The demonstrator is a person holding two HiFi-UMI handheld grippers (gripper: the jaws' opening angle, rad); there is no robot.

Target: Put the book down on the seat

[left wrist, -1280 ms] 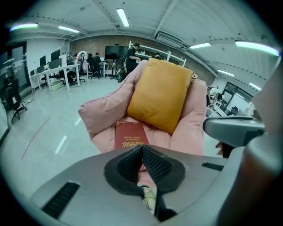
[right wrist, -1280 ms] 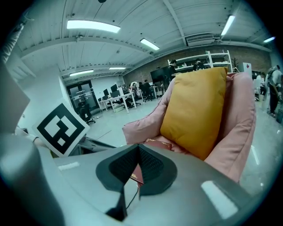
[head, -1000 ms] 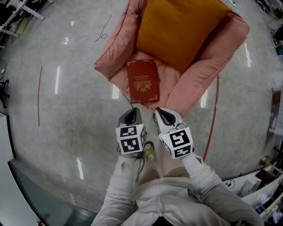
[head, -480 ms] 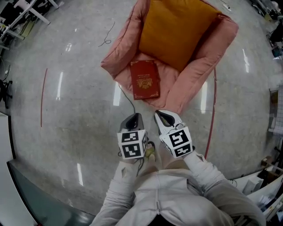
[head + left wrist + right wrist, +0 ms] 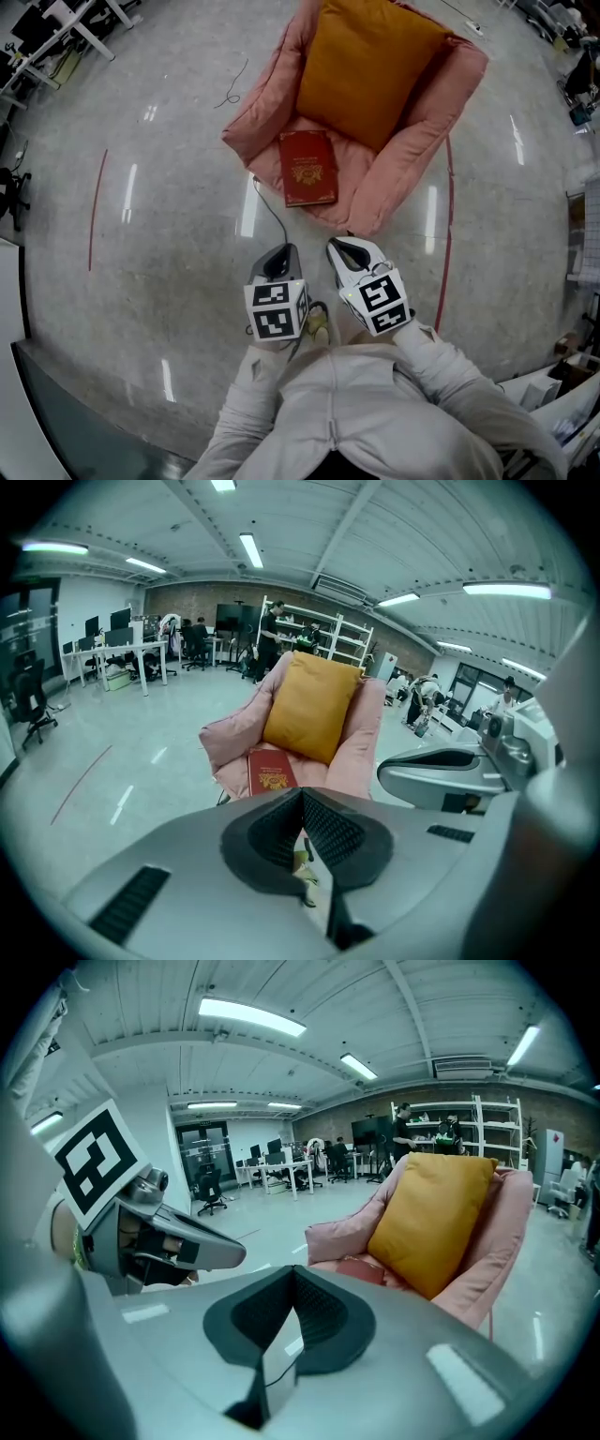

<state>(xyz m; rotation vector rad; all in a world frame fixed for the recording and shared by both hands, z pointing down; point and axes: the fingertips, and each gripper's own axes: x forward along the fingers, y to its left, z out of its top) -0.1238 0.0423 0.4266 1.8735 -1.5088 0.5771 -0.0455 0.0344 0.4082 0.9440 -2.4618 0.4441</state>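
The red book (image 5: pixel 307 167) lies flat on the front of the pink armchair's seat (image 5: pixel 349 187), just ahead of the orange cushion (image 5: pixel 367 67). Nothing touches it. Both grippers hang side by side over the bare floor, short of the chair's front edge. My left gripper (image 5: pixel 281 251) is shut and empty; along its jaws (image 5: pixel 302 791) I see the book (image 5: pixel 271 771) and the cushion (image 5: pixel 309 705) some way off. My right gripper (image 5: pixel 345 246) is also shut and empty (image 5: pixel 292 1269), pointing at the chair, with a sliver of the book (image 5: pixel 361 1269) in sight.
A thin black cable (image 5: pixel 272 214) trails over the polished floor from the chair toward the person's feet. Red tape lines (image 5: pixel 97 206) (image 5: pixel 448 225) mark the floor on both sides. Desks (image 5: pixel 56 37) stand at the far left; shelves (image 5: pixel 309 635) and people lie behind the chair.
The chair and book have slid farther up and away in the head view as the person and both grippers drew back. The book stays on the seat; both grippers stay shut.
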